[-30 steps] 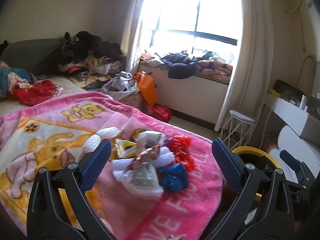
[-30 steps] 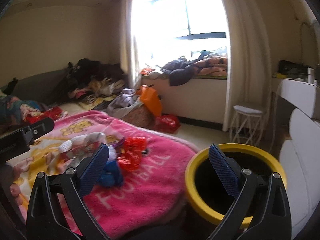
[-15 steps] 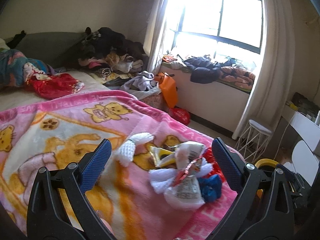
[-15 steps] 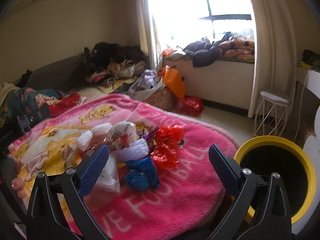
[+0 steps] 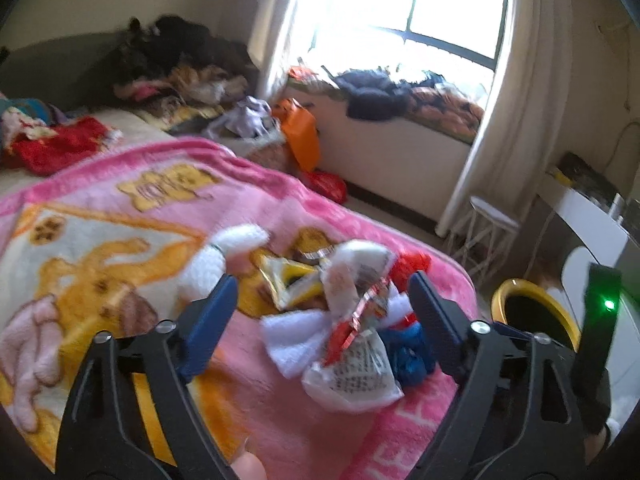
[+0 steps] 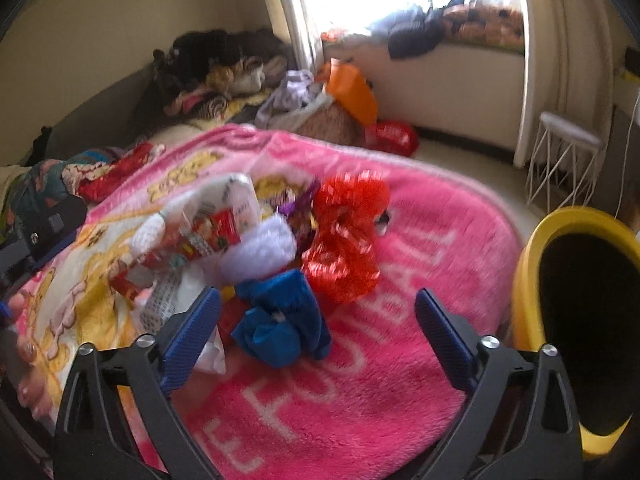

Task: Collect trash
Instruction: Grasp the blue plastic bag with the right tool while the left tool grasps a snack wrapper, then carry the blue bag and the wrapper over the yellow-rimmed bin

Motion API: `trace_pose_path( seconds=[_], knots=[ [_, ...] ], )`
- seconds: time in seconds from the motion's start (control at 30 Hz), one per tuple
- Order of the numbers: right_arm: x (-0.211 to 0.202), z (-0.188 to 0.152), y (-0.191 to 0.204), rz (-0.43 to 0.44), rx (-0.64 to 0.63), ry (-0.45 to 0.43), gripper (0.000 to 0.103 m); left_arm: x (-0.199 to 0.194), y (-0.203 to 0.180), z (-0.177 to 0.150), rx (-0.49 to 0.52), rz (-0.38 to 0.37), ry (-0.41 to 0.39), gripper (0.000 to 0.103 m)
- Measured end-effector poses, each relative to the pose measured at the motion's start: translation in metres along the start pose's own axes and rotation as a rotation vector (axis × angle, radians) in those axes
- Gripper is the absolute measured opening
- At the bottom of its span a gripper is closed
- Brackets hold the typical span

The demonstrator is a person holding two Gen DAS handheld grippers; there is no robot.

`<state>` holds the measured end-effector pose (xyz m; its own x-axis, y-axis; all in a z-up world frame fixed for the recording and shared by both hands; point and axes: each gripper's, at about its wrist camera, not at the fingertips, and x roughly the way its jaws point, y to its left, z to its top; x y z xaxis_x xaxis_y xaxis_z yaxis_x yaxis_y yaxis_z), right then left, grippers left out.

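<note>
On bed, L claw [image 5: 320,304] & R claw [image 6: 316,320], both wide open w/ nothing held, are approaching trash pile [image 6: 256,248]; next probably needing grip on blue wad [image 6: 284,320] for yellow bin [image 6: 536,264].

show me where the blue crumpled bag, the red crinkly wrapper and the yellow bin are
blue crumpled bag [image 6: 282,326]: right wrist view, middle of the bundle.
red crinkly wrapper [image 6: 346,236]: right wrist view, its centre.
yellow bin [image 6: 528,280]: right wrist view, left outer wall.

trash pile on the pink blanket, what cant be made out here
- Print on the white wrapper, left wrist view: motion blur.
- Rear of the pile, right wrist view: hidden behind the red wad and blue wad.
- Inside of the yellow bin: dark, cut by the frame edge.
</note>
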<state>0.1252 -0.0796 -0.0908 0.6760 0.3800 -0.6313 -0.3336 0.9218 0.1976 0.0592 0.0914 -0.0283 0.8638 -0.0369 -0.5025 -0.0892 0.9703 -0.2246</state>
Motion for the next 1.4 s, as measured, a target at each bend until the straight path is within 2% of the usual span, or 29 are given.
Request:
trace_pose_path(
  seconds=[0.1, 0.17, 0.33, 0.4, 0.43, 0.6, 0.67, 0.8, 1.0, 1.4],
  knots=[
    [0.016, -0.004, 0.000, 0.022, 0.017, 0.057, 0.081, 0.012, 0.000, -0.007, -0.010, -0.023, 0.045, 0.061],
    [0.024, -0.007, 0.002, 0.036, 0.026, 0.094, 0.078, 0.020, 0.000, -0.012, -0.011, -0.038, 0.081, 0.058],
    [0.036, -0.011, 0.007, 0.074, 0.041, 0.153, 0.074, 0.031, -0.001, -0.021, -0.019, -0.069, 0.144, 0.044],
    [0.039, -0.012, 0.006, 0.090, 0.049, 0.174, 0.060, 0.034, -0.003, -0.023, -0.016, -0.074, 0.155, 0.042],
    [0.042, -0.012, 0.006, 0.100, 0.054, 0.189, 0.056, 0.036, -0.004, -0.024, -0.016, -0.082, 0.165, 0.040],
    [0.041, -0.017, 0.003, 0.147, 0.071, 0.215, 0.030, 0.040, -0.007, -0.028, -0.014, -0.085, 0.180, 0.017],
    [0.037, -0.018, 0.002, 0.161, 0.068, 0.210, 0.022, 0.039, -0.007, -0.028, -0.019, -0.087, 0.180, 0.010],
    [0.022, -0.022, -0.003, 0.177, 0.057, 0.192, 0.014, 0.033, -0.010, -0.025, -0.019, -0.098, 0.166, 0.006],
    [-0.005, -0.022, -0.004, 0.189, 0.018, 0.128, 0.011, 0.018, -0.020, -0.014, -0.019, -0.123, 0.125, 0.004],
    [-0.060, 0.001, -0.017, 0.128, -0.008, -0.036, 0.011, 0.006, -0.051, 0.003, 0.006, -0.173, 0.083, 0.004]
  ],
)
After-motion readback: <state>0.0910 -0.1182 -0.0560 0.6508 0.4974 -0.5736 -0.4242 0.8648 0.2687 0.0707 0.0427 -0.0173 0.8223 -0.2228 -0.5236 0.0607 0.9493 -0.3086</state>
